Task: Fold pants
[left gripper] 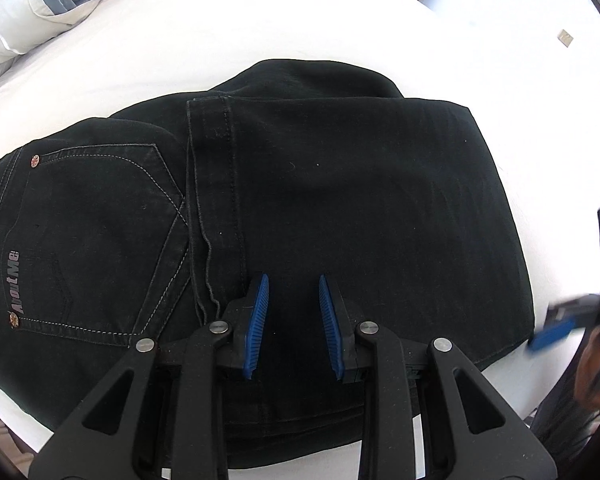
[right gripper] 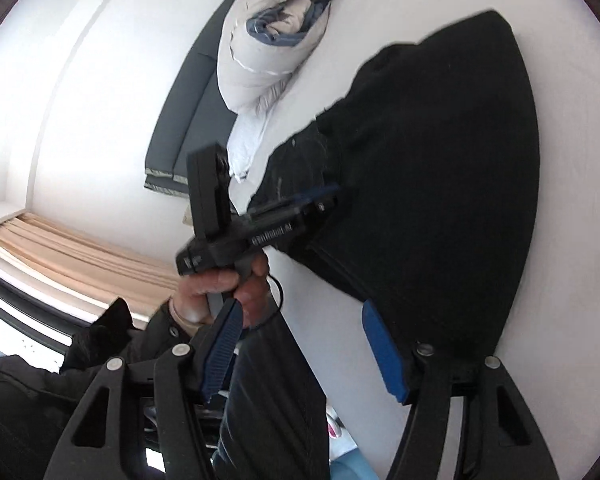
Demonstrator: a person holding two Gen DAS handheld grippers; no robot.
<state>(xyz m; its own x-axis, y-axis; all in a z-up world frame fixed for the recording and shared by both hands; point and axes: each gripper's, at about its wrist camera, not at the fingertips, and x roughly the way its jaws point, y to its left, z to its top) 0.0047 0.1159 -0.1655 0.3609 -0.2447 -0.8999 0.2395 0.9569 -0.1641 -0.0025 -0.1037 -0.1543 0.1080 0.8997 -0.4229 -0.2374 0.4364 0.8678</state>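
Note:
Black pants [left gripper: 340, 208] lie folded on the white bed [left gripper: 180, 60], the legs laid over the seat; a back pocket [left gripper: 100, 236] with an "About Me" label shows at the left. My left gripper [left gripper: 293, 280] hovers open and empty over the near middle of the pants. My right gripper [right gripper: 302, 308] is open and empty at the bed's edge beside the folded end of the pants [right gripper: 440, 180]. It shows blurred at the right edge of the left wrist view [left gripper: 556, 328]. The left gripper [right gripper: 324, 194] also shows in the right wrist view, held over the pants.
A rolled grey-white duvet [left gripper: 40, 8] and pillows lie at the far left of the bed. A dark headboard [right gripper: 188, 112] stands against the wall. Beige curtains [right gripper: 80, 252] and a window are at the left. White sheet surrounds the pants.

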